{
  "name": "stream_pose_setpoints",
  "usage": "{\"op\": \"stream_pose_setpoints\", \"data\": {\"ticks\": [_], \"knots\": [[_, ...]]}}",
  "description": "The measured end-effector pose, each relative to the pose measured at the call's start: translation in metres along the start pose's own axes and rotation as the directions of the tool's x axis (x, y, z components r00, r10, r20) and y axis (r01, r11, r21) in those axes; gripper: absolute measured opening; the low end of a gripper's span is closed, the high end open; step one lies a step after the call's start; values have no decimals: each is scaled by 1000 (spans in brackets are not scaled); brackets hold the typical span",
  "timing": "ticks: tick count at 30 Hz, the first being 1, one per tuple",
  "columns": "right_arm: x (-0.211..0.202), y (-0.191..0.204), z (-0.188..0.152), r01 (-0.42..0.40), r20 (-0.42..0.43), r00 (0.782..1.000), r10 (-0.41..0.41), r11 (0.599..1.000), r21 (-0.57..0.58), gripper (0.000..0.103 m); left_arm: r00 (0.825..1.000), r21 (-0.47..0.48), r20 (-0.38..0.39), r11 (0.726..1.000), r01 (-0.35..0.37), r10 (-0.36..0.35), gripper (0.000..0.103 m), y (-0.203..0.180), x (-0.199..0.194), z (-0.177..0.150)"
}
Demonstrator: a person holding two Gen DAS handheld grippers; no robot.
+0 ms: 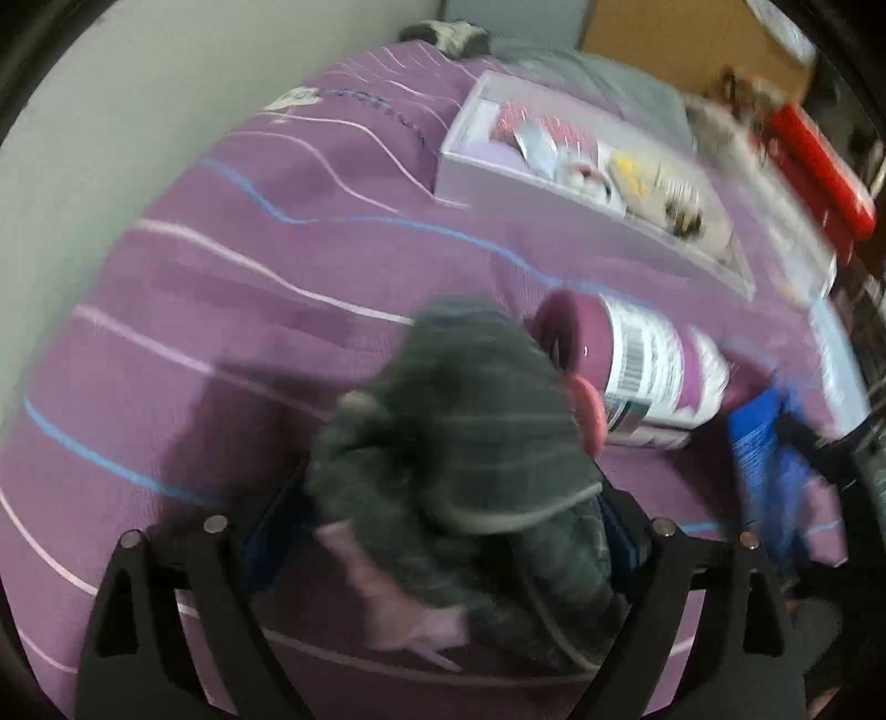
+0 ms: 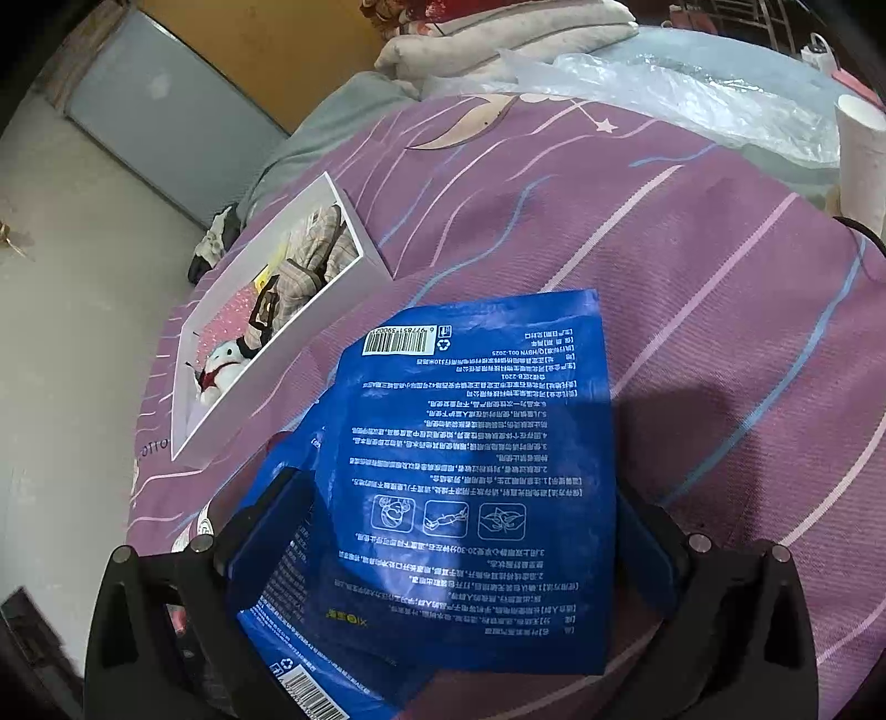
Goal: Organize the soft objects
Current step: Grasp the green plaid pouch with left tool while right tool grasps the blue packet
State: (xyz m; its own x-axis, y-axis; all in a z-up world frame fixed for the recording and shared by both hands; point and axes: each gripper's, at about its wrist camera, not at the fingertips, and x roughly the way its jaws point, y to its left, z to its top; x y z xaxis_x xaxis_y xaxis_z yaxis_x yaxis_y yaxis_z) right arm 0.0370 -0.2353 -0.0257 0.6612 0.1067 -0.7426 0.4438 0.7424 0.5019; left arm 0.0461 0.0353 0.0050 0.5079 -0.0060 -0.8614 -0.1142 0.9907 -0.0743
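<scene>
My left gripper [image 1: 443, 559] is shut on a dark grey soft garment [image 1: 459, 454] with a pink tag, held above the purple striped bedspread [image 1: 221, 288]. My right gripper [image 2: 454, 554] is shut on blue printed packets [image 2: 470, 471] that hang over the bedspread [image 2: 692, 277]. A white open box [image 1: 554, 194] with soft items lies further up the bed; it also shows in the right wrist view [image 2: 310, 343], holding a small white plush toy [image 2: 221, 360] and plaid cloth. The blue packets [image 1: 769, 459] show at the right of the left wrist view.
A purple-capped labelled bottle [image 1: 637, 365] lies on the bed beside the grey garment. Folded bedding [image 2: 498, 39] and clear plastic [image 2: 692, 94] sit at the bed's far end. A white roll [image 2: 861, 160] stands at the right. The left view is motion-blurred.
</scene>
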Motion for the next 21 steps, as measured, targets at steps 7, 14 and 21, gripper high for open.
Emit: {"op": "stream_pose_setpoints", "data": {"ticks": [7, 14, 21], "knots": [[0, -2, 0, -8, 2, 1000, 8, 1000, 5, 103, 998, 64, 21, 996, -65, 64, 91, -12, -1, -5], [-1, -2, -1, -9, 2, 1000, 9, 1000, 6, 103, 997, 77, 18, 994, -83, 81, 91, -14, 4, -6], [-2, -5, -1, -31, 6, 999, 31, 999, 16, 103, 997, 75, 19, 994, -79, 78, 92, -14, 4, -5]]}}
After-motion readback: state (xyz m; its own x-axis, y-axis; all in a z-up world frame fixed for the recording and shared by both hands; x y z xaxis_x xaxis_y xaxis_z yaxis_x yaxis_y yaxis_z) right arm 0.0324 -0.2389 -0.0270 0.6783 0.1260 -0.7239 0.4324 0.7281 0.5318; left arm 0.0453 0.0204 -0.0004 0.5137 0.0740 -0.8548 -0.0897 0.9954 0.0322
